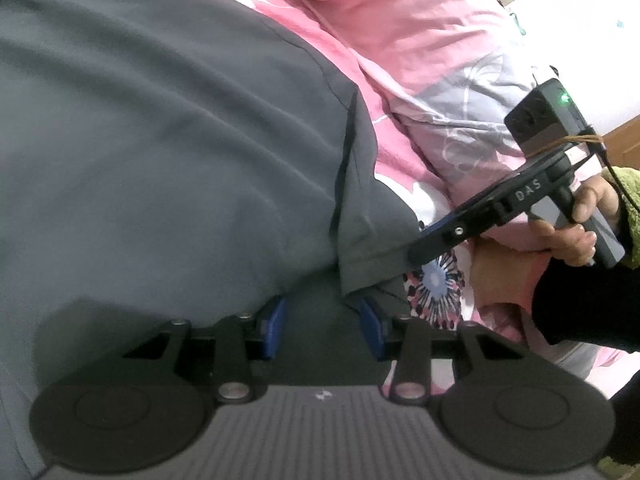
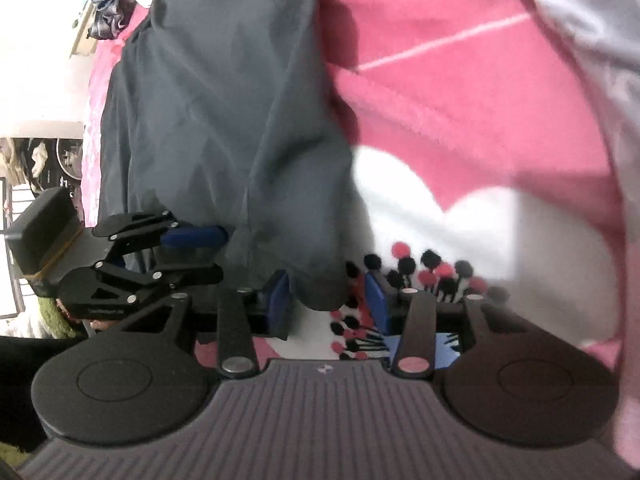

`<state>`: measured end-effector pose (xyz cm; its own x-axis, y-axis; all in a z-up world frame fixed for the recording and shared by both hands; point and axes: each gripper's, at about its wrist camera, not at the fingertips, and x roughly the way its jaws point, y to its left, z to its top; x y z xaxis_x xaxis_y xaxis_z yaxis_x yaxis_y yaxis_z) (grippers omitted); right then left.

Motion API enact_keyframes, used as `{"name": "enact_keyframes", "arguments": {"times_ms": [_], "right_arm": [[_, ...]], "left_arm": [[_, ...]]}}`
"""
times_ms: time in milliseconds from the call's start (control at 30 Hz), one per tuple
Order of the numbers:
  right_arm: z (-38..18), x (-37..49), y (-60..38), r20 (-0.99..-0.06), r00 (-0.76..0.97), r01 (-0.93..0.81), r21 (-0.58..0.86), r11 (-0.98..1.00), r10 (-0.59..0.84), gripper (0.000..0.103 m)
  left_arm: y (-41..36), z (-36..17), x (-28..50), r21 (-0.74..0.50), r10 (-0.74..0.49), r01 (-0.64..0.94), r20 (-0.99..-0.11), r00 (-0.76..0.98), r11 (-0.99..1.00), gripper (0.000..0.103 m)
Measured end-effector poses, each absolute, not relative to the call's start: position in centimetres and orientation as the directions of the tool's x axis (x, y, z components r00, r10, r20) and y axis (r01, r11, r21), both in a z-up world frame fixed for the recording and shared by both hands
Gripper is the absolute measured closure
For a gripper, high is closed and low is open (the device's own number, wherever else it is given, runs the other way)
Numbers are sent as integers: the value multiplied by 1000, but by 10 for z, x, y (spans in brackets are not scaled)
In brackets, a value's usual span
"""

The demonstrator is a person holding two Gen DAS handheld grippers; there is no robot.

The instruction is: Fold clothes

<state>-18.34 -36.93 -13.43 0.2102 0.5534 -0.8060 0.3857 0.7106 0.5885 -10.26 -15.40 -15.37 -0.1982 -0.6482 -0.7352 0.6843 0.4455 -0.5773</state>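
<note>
A dark grey garment (image 1: 160, 140) lies spread on a pink bedspread (image 1: 392, 40). My left gripper (image 1: 320, 320) is open, its blue pads either side of the garment's near hem. The right gripper (image 1: 416, 256) shows at the right of the left wrist view, its tip at the garment's sleeve hem (image 1: 372, 256). In the right wrist view the garment (image 2: 224, 120) hangs down between my open right gripper's (image 2: 328, 304) blue pads. The left gripper (image 2: 192, 248) shows at the left there, jaws apart around the cloth edge.
The bedspread (image 2: 460, 100) has pink, white and grey patches and a dotted flower print (image 2: 400, 280). A person's hand (image 1: 568, 216) in a green sleeve holds the right gripper. Clutter and a wall (image 2: 36, 80) lie at the far left.
</note>
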Motion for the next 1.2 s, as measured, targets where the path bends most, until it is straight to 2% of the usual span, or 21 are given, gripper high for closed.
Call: {"name": "enact_keyframes", "arguments": {"times_ms": [33, 100, 133, 267, 467, 667, 767, 833, 900, 967, 1000, 1133, 1200], "right_arm": [[-134, -182, -368, -806, 210, 379, 589, 714, 553, 63], [-130, -180, -364, -806, 214, 347, 591, 728, 552, 82], [-126, -178, -361, -806, 215, 325, 592, 738, 552, 95], [-111, -177, -359, -826, 204, 285, 563, 775, 525, 102], [-113, -191, -380, -908, 155, 400, 417, 816, 389, 103], [-116, -193, -372, -989, 67, 321, 144, 936, 129, 103], [-105, -194, -371, -975, 133, 291, 207, 934, 175, 100], [-97, -193, -366, -965, 160, 208, 238, 949, 207, 100], [-92, -193, -353, -974, 159, 64, 176, 982, 164, 96], [-92, -196, -333, -983, 158, -101, 75, 992, 91, 81], [-94, -197, -324, -984, 162, -160, 45, 986, 71, 79], [-99, -195, -299, -979, 184, -298, 33, 954, 91, 72], [-100, -188, -300, -975, 166, -286, 95, 954, 147, 71]], "left_arm": [[-154, -153, -103, -574, -647, 687, -737, -197, 445, 61], [-152, -150, -105, -570, -648, 698, -735, -198, 434, 60], [-150, -149, -106, -566, -647, 705, -736, -198, 428, 60], [-145, -149, -111, -539, -636, 733, -748, -189, 416, 60], [-144, -149, -114, -508, -626, 758, -761, -171, 410, 60], [-145, -151, -114, -492, -618, 771, -768, -166, 404, 60], [-145, -152, -114, -488, -617, 774, -770, -164, 403, 60], [-145, -152, -114, -489, -617, 772, -770, -164, 406, 60], [-144, -152, -113, -490, -617, 771, -770, -163, 407, 60], [-144, -152, -114, -487, -616, 771, -771, -161, 409, 60], [-143, -152, -114, -485, -614, 772, -773, -159, 410, 60], [-139, -148, -117, -475, -605, 779, -780, -159, 408, 60], [-132, -144, -119, -474, -601, 781, -783, -162, 407, 60]]}}
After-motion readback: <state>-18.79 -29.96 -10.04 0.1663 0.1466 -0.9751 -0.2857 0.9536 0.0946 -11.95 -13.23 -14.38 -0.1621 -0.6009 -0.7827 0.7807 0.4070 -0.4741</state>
